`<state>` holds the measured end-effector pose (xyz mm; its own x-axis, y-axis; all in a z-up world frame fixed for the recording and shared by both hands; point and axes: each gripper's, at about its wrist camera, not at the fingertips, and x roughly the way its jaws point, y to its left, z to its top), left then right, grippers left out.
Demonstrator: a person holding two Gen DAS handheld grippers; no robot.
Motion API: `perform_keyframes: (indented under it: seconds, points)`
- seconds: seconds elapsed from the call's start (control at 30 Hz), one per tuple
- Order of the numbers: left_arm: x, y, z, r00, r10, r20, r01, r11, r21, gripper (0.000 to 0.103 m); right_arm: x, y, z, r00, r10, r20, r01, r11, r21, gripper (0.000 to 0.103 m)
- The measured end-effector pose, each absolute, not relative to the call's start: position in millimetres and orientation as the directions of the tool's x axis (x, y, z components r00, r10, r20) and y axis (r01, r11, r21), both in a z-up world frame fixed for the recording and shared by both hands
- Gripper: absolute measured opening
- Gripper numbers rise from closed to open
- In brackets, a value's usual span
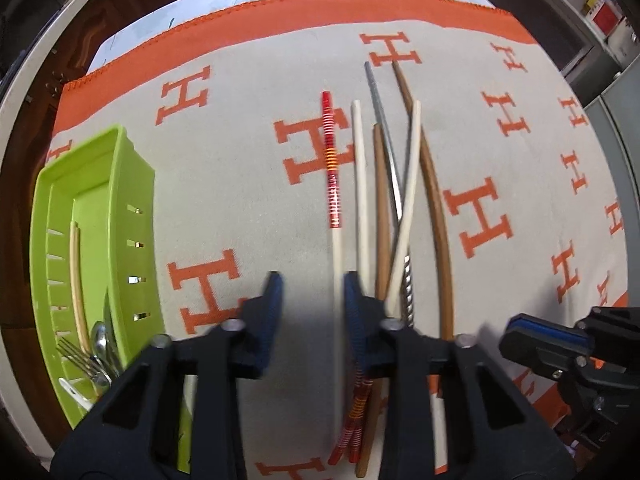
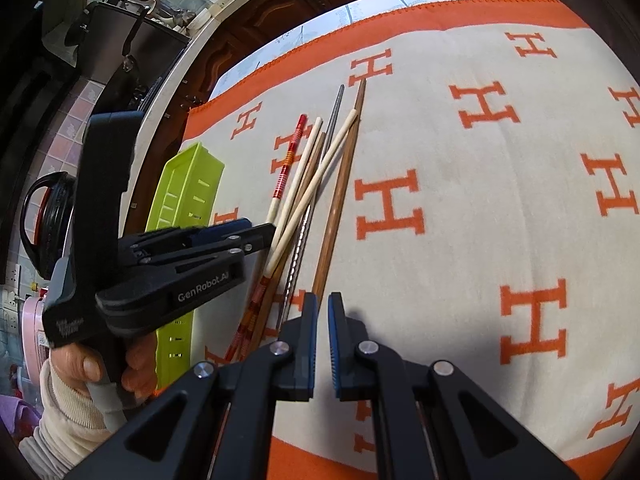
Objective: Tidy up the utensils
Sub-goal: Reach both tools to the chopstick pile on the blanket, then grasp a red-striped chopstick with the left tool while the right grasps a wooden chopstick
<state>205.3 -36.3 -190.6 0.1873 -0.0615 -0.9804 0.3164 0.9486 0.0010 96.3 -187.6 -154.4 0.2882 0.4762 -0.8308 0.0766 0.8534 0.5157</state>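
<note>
L gripper [image 1: 312,300] wide open, nothing held. Red-banded chopstick [image 1: 332,184] runs between the jaws, close to the R-side pad, w/ clear gap on the other side, so no grip on it. Rest of the chopstick pile just right of that: white ones [image 1: 362,184], brown ones [image 1: 434,200], one metal [image 1: 384,132], crossing each other on the orange-H cloth [image 1: 240,208]. Green tray [image 1: 132,184] sits well left at the cloth edge; holds a pale chopstick [image 1: 76,280], forks [image 1: 80,356] and a spoon [image 1: 99,340] at the near end. R gripper [image 2: 322,312] nearly closed, narrow gap, empty, hovering by the near ends of the pile. My left hand [image 2: 88,368] visible on the L gripper's handle.
</note>
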Motion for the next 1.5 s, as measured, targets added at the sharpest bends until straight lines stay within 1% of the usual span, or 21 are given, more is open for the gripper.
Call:
perform_keyframes:
  seconds: [0.1,0.3,0.5,0.6,0.83,1.0,1.2,1.33,1.5]
  points:
    - [205.1,-33.5,-189.2,0.198,-0.055,-0.979,0.296,0.955,0.006,0.003,107.5,-184.9,-152.6,0.297,0.451,-0.842,0.076,0.867,0.492,0.005]
    - [199.1,-13.8,-182.2,0.191,-0.102,-0.976,0.226,0.973,-0.058,0.003,137.2,-172.9,-157.7,0.271,0.399,-0.876,0.074,0.899,0.432,0.005]
    - [182.0,12.0,-155.9,0.229,-0.153,-0.961,0.192,0.975,-0.110,0.003,158.7,-161.0,-171.0,0.230,0.309,-0.923,0.100,0.936,0.338,0.006]
    - [172.2,19.3,-141.7,0.260,-0.165,-0.951,0.179,0.976,-0.120,0.003,163.6,-154.1,-172.5,0.223,0.279,-0.934,0.092,0.948,0.305,0.009]
    - [152.6,41.1,-116.1,0.302,-0.193,-0.933,0.147,0.977,-0.154,0.003,170.3,-129.4,-168.9,0.224,0.126,-0.966,0.025,0.991,0.135,0.009]
    - [140.8,50.7,-106.7,0.318,-0.201,-0.927,0.136,0.977,-0.165,0.003,173.9,-118.3,-168.7,0.222,0.056,-0.973,0.003,0.998,0.058,0.010]
    - [130.5,68.9,-93.6,0.345,-0.196,-0.918,0.120,0.979,-0.164,0.003,163.7,-131.4,-167.4,0.207,0.090,-0.974,0.059,0.993,0.105,0.006]
    - [123.3,82.9,-85.1,0.366,-0.191,-0.911,0.105,0.981,-0.164,0.003,143.9,-149.0,-162.1,0.201,0.143,-0.969,0.110,0.980,0.168,0.006]
    - [117.5,96.7,-81.6,0.377,-0.183,-0.908,0.081,0.983,-0.165,0.003,113.8,-164.5,-144.1,0.237,0.190,-0.953,0.154,0.961,0.230,0.006]
